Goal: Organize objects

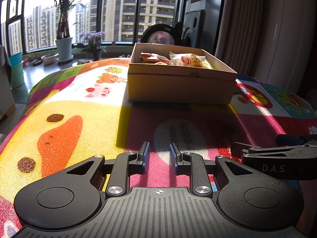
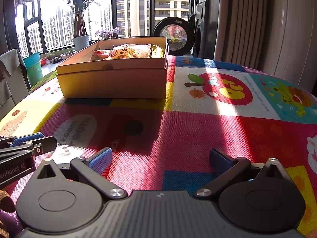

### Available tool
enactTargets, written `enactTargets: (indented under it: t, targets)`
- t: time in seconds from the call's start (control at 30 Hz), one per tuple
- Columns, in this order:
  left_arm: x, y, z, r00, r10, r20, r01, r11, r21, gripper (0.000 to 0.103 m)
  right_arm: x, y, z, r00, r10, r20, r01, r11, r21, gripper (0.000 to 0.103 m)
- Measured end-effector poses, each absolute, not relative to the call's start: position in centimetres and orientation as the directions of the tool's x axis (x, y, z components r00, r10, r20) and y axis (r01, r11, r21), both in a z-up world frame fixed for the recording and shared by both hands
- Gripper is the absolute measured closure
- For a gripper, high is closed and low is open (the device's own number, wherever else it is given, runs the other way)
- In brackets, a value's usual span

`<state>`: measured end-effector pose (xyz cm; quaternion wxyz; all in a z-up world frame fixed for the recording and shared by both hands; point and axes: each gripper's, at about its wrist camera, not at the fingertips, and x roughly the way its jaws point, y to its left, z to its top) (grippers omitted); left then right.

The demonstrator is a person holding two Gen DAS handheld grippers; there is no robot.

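An open cardboard box (image 1: 178, 87) (image 2: 115, 83) stands on a colourful play mat (image 1: 79, 109) (image 2: 198, 129). Several wrapped snack packets (image 1: 186, 60) (image 2: 128, 52) lie inside it. My left gripper (image 1: 159, 154) rests low over the mat in front of the box, open by a narrow gap, with nothing between its fingers. My right gripper (image 2: 160, 158) sits beside it, wide open and empty, its blue pads (image 2: 100, 159) showing. Each gripper appears at the edge of the other's view: the right one (image 1: 277, 154) and the left one (image 2: 25, 144).
Beyond the mat stand a washing machine with its round door (image 2: 174, 34) open, a tall potted plant (image 1: 63, 45), purple flowers (image 1: 93, 39), teal buckets (image 2: 33, 67) and a curtain (image 2: 241, 23). Large windows fill the back.
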<state>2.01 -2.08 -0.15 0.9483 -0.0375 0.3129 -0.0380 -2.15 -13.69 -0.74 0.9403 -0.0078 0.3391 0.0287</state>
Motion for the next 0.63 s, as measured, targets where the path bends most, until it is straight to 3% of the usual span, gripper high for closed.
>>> enactTargets:
  t: [0.63]
  targets:
    - [1.88,-1.81,-0.2,0.801,-0.118,-0.587,0.057,0.991,-0.122,0.077,-2.14,-13.54,-0.75,0.768,0.048,-0.638,-0.059,0.998,0.004,0.0]
